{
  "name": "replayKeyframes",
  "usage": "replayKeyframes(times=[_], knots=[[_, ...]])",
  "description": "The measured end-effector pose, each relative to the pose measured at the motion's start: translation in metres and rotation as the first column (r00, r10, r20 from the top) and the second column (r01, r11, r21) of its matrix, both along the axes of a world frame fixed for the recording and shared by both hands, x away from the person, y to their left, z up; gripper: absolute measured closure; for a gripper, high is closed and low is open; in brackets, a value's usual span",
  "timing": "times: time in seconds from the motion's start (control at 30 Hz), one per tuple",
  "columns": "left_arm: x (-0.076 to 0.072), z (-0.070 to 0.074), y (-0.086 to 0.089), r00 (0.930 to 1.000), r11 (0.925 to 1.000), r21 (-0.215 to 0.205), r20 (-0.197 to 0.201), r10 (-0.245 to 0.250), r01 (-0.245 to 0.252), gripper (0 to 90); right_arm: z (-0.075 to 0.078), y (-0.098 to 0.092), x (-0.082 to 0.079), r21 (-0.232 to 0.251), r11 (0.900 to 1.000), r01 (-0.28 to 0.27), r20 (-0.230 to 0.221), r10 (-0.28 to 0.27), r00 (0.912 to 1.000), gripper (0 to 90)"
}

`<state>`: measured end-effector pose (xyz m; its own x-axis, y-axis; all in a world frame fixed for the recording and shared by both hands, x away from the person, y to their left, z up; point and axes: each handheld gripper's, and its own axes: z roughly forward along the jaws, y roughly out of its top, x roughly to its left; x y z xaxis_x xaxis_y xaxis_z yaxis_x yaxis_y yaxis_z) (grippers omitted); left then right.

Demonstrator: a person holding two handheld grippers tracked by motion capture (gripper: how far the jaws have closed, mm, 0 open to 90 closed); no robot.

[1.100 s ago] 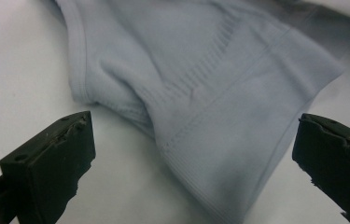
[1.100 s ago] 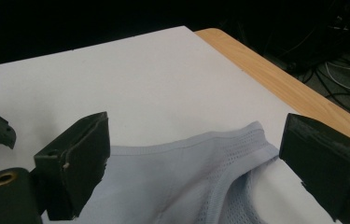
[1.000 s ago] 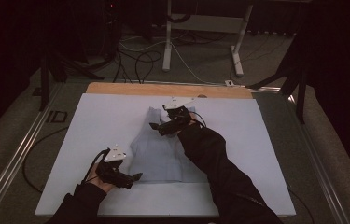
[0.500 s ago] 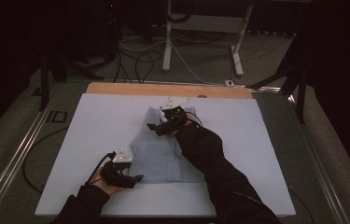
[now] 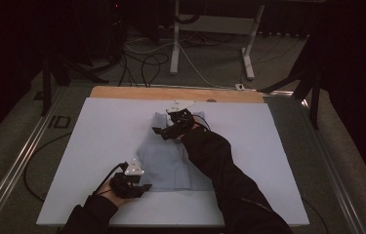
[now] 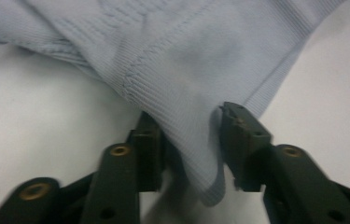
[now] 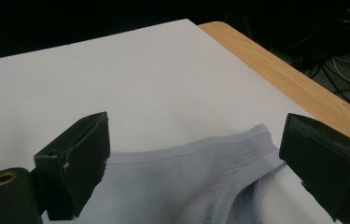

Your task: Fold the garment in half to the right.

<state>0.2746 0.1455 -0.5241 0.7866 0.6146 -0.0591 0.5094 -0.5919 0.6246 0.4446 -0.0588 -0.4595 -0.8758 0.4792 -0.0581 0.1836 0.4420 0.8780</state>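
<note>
The left claw has its jaws partly apart with the corner of the light blue shirt between them. The right claw is wide apart, just above the shirt's other end.

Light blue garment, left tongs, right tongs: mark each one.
light blue garment point(image 5: 163, 158): high view, middle of the cloth.
left tongs point(image 6: 191, 149): left gripper view, midway between the tips, cloth between them.
right tongs point(image 7: 193, 158): right gripper view, midway between the wide-apart tips.
</note>
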Motion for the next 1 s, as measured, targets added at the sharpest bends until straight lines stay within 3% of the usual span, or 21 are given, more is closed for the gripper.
replayKeyframes(times=[0.17,0.3,0.5,0.67,0.7,0.9,1.0], knots=[[-0.003,0.002,-0.006,0.999,0.9988,0.022,0.004,-0.043,0.043,78.0,-0.002,0.004,0.006,-0.008,1.0,-0.01,-0.018,0.01,0.9998,8.8],[-0.002,0.002,-0.006,0.9992,0.9992,0.008,0.01,-0.038,0.038,83.9,-0.004,0.011,0.011,-0.033,0.999,-0.013,-0.022,0.013,0.9997,8.8],[-0.003,0.009,-0.004,0.9988,0.9995,-0.02,0.044,-0.022,0.022,85.2,-0.003,0.019,0.023,-0.032,0.999,0.001,-0.029,-0.001,0.9996,8.8],[-0.001,0.008,-0.003,0.9993,0.9994,-0.029,0.033,-0.02,0.021,85.2,-0.005,0.023,0.032,-0.035,0.999,0.011,-0.055,-0.013,0.9984,8.8],[-0.001,0.008,-0.002,0.9992,0.9991,-0.034,0.031,-0.024,0.025,85.2,-0.007,0.025,0.039,-0.028,0.999,0.021,-0.077,-0.023,0.9968,8.8],[-0.001,0.007,-0.002,0.9989,0.999,-0.036,0.039,-0.025,0.027,85.2,-0.012,0.031,0.057,-0.037,0.994,0.103,-0.095,-0.106,0.9899,8.8],[-0.001,0.006,-0.001,0.999,0.9989,-0.042,0.041,-0.019,0.021,85.2,-0.014,0.034,0.063,-0.04,0.993,0.116,-0.111,-0.119,0.9866,8.8]])
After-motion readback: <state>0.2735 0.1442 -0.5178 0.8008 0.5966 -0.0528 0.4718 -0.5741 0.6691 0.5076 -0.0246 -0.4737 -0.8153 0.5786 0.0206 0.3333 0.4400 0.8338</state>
